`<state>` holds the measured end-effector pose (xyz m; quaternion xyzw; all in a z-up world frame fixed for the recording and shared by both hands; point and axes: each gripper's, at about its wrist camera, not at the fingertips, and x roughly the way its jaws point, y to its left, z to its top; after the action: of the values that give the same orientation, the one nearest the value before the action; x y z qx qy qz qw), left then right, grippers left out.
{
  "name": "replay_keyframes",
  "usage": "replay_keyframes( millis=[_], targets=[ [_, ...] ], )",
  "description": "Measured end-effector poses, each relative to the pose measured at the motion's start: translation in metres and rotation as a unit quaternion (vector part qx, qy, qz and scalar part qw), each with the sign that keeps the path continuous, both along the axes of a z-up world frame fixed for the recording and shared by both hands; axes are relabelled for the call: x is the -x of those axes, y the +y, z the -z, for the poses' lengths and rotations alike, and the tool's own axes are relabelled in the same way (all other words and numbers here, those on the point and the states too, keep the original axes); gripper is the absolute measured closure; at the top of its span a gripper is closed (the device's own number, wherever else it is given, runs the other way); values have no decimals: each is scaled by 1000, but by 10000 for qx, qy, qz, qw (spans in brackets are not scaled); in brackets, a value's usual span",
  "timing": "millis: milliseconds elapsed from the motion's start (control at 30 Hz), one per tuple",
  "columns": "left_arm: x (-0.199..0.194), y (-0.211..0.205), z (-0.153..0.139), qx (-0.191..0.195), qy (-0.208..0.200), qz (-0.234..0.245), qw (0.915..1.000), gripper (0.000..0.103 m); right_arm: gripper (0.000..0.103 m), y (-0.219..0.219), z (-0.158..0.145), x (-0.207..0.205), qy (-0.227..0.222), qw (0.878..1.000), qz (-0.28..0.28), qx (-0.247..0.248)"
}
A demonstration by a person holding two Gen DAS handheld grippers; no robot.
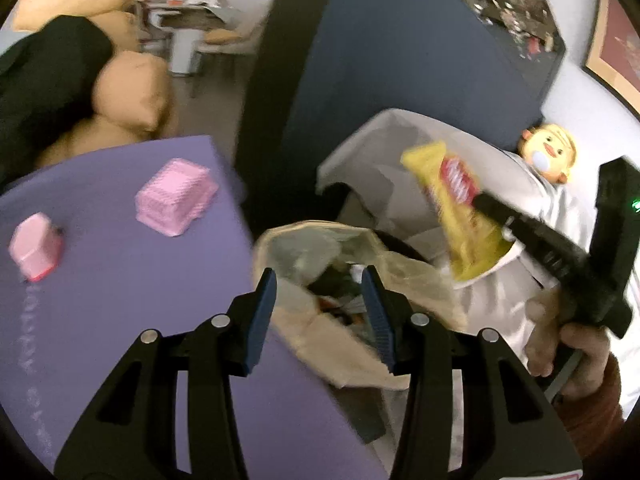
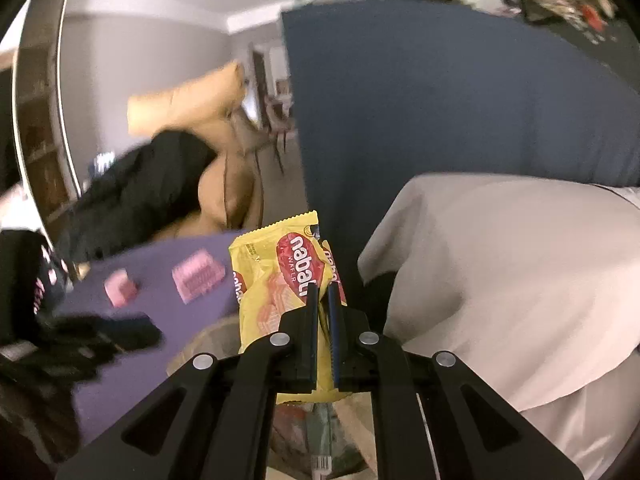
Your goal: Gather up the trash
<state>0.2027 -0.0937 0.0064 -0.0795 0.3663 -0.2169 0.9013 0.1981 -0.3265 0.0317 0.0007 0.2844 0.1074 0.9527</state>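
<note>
Right gripper (image 2: pixel 323 300) pinching yellow wafer wrapper (image 2: pixel 280 276), left gripper (image 1: pixel 320 300) spread, empty, over trash bag (image 1: pixel 320 248), purple table (image 1: pixel 120 280) beside.

Home bedroom, pillows (image 1: pixel 128 92), bed sheet (image 2: pixel 500 260), framed picture (image 1: pixel 616 52), doll (image 1: pixel 548 152)

Both claws are built from matte black plastic link arms with triangular cut-outs, pinned by round silver rivets. The left claw (image 1: pixel 320 312) is fitted with blue ribbed pads on black finger blocks; the same blue pads are seen on the right claw (image 2: pixel 323 328) (edges finely serrated). In the left wrist view, a green indicator light is seen on the right unit's black housing. A rust-brown knit sleeve (image 1: pixel 592 412) is worn at the right hand (image 1: pixel 568 344).
</note>
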Motion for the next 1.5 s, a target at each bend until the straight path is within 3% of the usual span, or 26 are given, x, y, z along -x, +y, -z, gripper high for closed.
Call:
replay_keyframes(
  millis=[267, 500, 533, 667, 733, 900, 1033, 1267, 1367, 1500],
  targets=[
    [39, 53, 8, -304, -11, -686, 9972, 58, 96, 34, 61, -21, 767, 9952, -177, 575],
    [71, 94, 17, -249, -36, -1225, 9921, 53, 95, 49, 98, -29, 1430, 9881, -211, 527],
    [75, 98, 17, -231, -44, -1260, 9918, 51, 90, 48, 99, -28, 1452, 9877, -138, 569],
    [88, 107, 16, -151, -98, -1233, 9922, 40, 57, 40, 86, -13, 1226, 9917, 76, 391],
    [97, 109, 13, -131, -197, -1221, 9922, 32, 56, 39, 70, 0, 1052, 9939, 149, 296],
    [128, 107, 8, -507, -544, -1317, 9885, 30, 56, 58, 27, 60, 414, 9989, 30, 213],
    [150, 104, 9, -802, -786, -1427, 9834, 30, 56, 80, 10, 108, 142, 9998, -126, 44],
    [176, 107, 6, -815, -1020, -1680, 9771, 30, 56, 116, 19, 165, 16, 9992, -387, 29],
    [186, 102, 1, -1009, -1194, -1848, 9703, 30, 56, 122, 27, 176, -27, 9996, -269, 25],
    [191, 100, -1, -1027, -1236, -1852, 9695, 30, 56, 127, 34, 180, 32, 9996, -249, 95]
  ],
)
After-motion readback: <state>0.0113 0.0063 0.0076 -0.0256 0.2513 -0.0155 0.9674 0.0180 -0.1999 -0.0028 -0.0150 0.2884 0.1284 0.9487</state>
